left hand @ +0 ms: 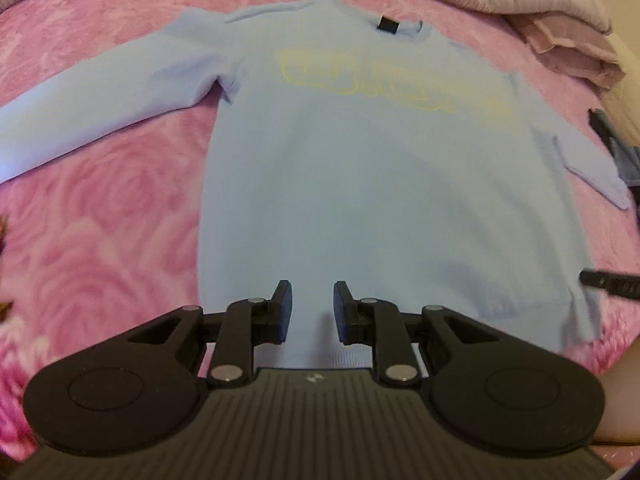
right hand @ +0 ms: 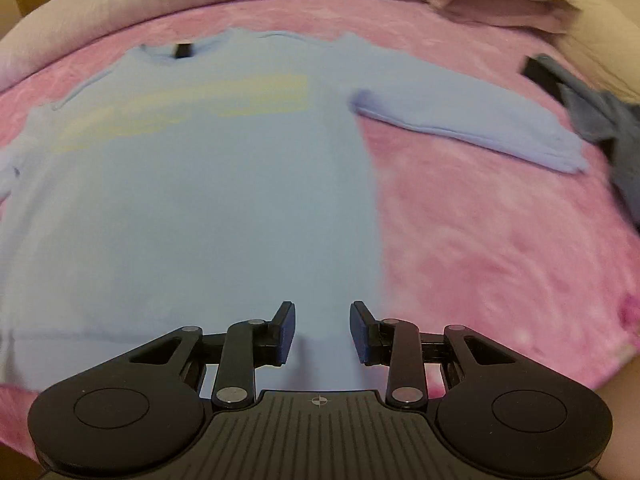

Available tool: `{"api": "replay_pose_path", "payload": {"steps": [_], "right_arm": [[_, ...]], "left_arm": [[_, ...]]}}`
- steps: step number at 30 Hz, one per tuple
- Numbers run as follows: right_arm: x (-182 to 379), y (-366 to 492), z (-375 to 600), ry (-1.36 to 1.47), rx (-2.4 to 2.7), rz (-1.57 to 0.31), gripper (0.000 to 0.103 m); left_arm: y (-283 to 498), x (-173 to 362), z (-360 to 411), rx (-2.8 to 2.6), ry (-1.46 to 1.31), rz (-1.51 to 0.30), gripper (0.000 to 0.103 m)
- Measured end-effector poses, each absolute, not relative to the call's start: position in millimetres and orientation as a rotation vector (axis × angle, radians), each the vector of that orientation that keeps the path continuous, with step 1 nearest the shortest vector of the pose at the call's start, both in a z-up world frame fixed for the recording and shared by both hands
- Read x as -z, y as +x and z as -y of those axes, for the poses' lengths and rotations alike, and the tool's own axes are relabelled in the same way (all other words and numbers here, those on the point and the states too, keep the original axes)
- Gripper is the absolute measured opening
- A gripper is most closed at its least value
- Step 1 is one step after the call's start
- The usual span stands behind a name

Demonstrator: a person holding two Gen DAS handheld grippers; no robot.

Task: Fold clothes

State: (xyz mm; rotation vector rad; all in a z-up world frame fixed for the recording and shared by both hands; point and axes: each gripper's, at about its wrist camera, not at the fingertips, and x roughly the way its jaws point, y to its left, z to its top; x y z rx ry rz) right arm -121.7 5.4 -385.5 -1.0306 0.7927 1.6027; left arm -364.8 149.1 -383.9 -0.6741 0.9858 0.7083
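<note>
The light blue long-sleeved sweatshirt with a yellow chest print (left hand: 360, 184) lies flat, sleeves spread, on the pink rose-patterned blanket (left hand: 100, 240). Left gripper (left hand: 313, 312) and right gripper (right hand: 322, 332) hover above its hem, jaws narrowly apart and empty. A grab could pinch only the top layer or snag the blanket, skewing the fold.

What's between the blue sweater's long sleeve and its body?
Only bare pink blanket, between the sleeve and the sweater body, in the right wrist view.
</note>
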Motion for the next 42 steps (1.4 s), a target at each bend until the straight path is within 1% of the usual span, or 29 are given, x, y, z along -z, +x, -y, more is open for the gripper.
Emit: {"api": "replay_pose_path", "payload": {"steps": [1,3,4,6,10,12,16,18,19,22,30,36,42], "right_arm": [[393.7,-128.5,-6.8,-1.047,-1.588,-0.807,0.034],[411.2,-130.8,-1.7,-1.099,-1.498,-0.852,0.034],[412.6,-129.2,4.6,-1.086,-1.469,-0.863,0.034],[413.4,-125.4,8.5,-1.125,-1.4,-0.923,0.034],[399.0,-104.4,11.9,-1.135,-1.292,-1.13,0.034],[377.1,-92.8,13.6,-1.054,-1.32,-1.165,0.034],[321.2,-84.4,5.2,-0.962,-1.465,-1.097,0.034],[303.6,-90.4,-17.8,-0.951,-1.534,-1.074,0.034],[292.5,-89.5,-21.5,-0.95,-1.567,-1.061,0.034],[259.3,-84.8,-18.5,-0.976,-1.667,-1.011,0.034],[205.8,-52.5,11.5,-1.106,-1.794,-0.933,0.034],[173.8,-27.1,32.0,-1.088,-1.863,-0.902,0.034],[159.9,-14.3,38.9,-1.067,-1.888,-0.872,0.035]], "left_arm": [[-362.0,389.8,-149.7,-0.709,-0.691,-1.015,0.018],[-360.1,405.8,-146.5,-0.7,-0.75,-1.151,0.019],[-363.7,402.2,-140.2,-0.706,-0.738,-1.137,0.021],[-365.1,395.4,-132.6,-0.672,-0.746,-1.201,0.022],[-361.3,372.1,-126.6,-0.687,-0.773,-1.3,0.021],[-352.6,345.0,-124.6,-0.725,-0.75,-1.259,0.021],[-331.2,284.3,-115.5,-0.777,-0.709,-1.148,0.023],[-325.3,257.2,-104.0,-0.817,-0.687,-1.095,0.026],[-322.2,245.1,-98.6,-0.837,-0.685,-1.07,0.03],[-315.8,217.9,-72.4,-0.877,-0.692,-1.028,0.032],[-308.4,174.3,7.4,-0.96,-0.702,-0.993,0.032],[-298.8,138.9,39.4,-0.982,-0.626,-0.934,0.032],[-290.7,122.8,54.3,-1.014,-0.572,-0.916,0.035]]}}
